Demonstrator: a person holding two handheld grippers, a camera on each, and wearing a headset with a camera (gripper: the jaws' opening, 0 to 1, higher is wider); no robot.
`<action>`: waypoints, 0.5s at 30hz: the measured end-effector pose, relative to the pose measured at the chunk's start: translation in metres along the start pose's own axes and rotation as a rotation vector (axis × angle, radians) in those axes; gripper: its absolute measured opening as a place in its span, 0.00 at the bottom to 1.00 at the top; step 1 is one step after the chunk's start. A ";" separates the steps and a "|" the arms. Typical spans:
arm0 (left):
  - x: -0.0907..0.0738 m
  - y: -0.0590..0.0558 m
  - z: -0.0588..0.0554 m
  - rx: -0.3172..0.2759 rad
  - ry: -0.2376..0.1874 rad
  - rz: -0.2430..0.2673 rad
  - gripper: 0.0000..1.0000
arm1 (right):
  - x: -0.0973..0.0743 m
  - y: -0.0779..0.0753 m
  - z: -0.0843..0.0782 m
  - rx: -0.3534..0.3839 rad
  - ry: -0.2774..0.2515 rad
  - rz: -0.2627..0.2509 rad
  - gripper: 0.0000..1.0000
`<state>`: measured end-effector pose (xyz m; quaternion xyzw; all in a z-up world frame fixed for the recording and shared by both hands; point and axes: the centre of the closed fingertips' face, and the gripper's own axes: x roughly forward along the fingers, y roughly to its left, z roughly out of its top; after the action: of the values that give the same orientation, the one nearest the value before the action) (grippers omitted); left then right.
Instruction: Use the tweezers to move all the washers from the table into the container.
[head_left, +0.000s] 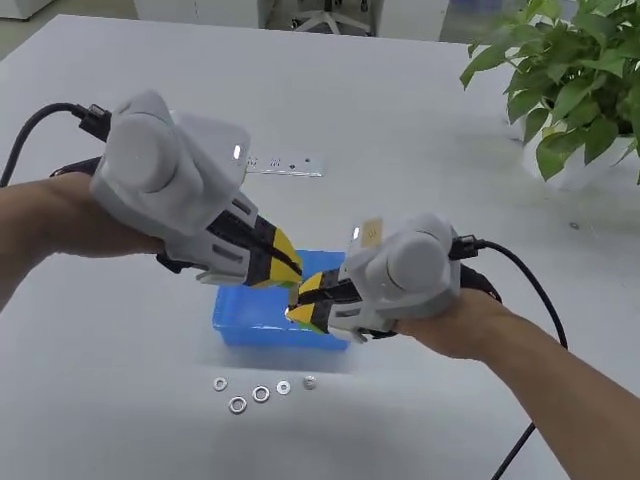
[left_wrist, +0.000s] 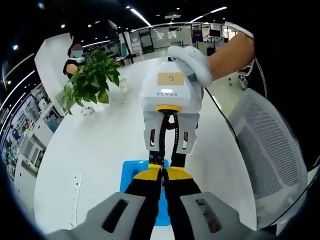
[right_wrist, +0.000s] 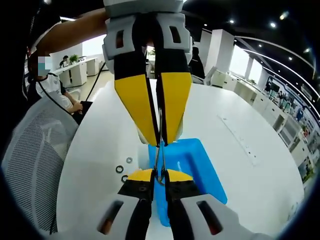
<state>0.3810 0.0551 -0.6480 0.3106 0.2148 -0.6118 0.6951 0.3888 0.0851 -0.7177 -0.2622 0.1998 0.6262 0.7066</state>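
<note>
The right gripper (right_wrist: 159, 176) is closed to a slit on the tweezers (right_wrist: 159, 159), which are pinched likewise by the left gripper (right_wrist: 160, 141), tip to tip. Directly beneath both is set the blue container (right_wrist: 202, 172). The washers (head_left: 260, 392) are scattered on the table (head_left: 400, 120) below the grippers, just outside the container's nearer wall. One grip should be made firm before the other is loosened, lest the tweezers be dropped.

In the left gripper view, the lettering "XENSE" is read on the white body of the right gripper (left_wrist: 166, 161). It is printed at 6 o'clock of a tan sticker (left_wrist: 171, 78), whose own mark cannot be made out.
</note>
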 end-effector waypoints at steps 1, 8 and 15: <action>0.001 0.003 -0.001 -0.001 0.000 0.001 0.06 | 0.002 -0.002 0.000 0.000 0.000 0.001 0.10; 0.007 0.014 -0.013 -0.001 0.009 0.003 0.06 | 0.013 -0.014 -0.006 0.001 0.005 0.010 0.10; 0.013 0.023 -0.024 -0.005 0.013 0.005 0.06 | 0.024 -0.022 -0.012 0.004 0.013 0.017 0.10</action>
<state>0.4079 0.0637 -0.6695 0.3134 0.2202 -0.6074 0.6960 0.4148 0.0942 -0.7389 -0.2630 0.2079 0.6301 0.7004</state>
